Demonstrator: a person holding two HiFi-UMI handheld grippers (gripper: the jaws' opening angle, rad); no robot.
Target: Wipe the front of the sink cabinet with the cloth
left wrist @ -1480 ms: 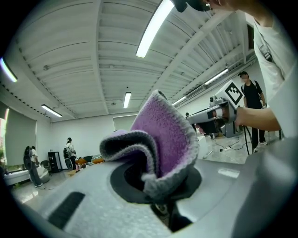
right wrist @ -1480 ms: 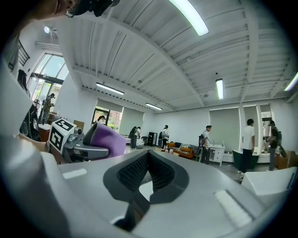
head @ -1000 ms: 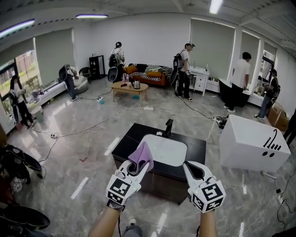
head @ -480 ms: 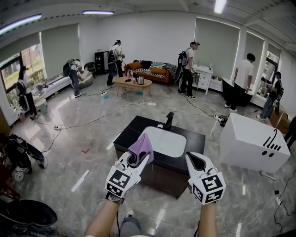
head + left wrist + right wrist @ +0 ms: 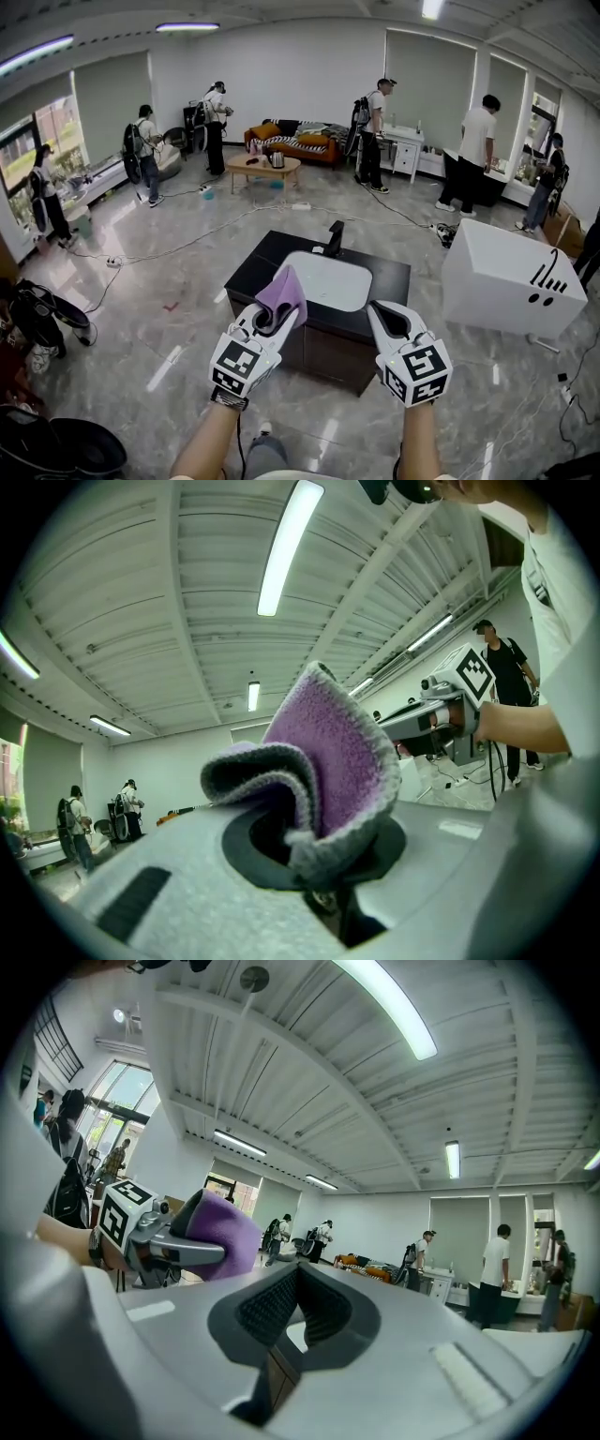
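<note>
Head view: sink cabinet [image 5: 330, 361] at centre frame, dark front panel facing the camera, long axis running left-right. White sink basin [image 5: 323, 279] set in the black top. Left gripper [image 5: 271, 322] lower left of centre, clamped on the purple cloth [image 5: 285, 294], which sticks up past the tips and overlaps the top's near-left edge. Right gripper [image 5: 394, 323] lower right of centre, tips together, nothing between. Front panel below and ahead, between both grippers, not yet touched. Probably needs the left dropped and the cloth tipped toward the panel.
</note>
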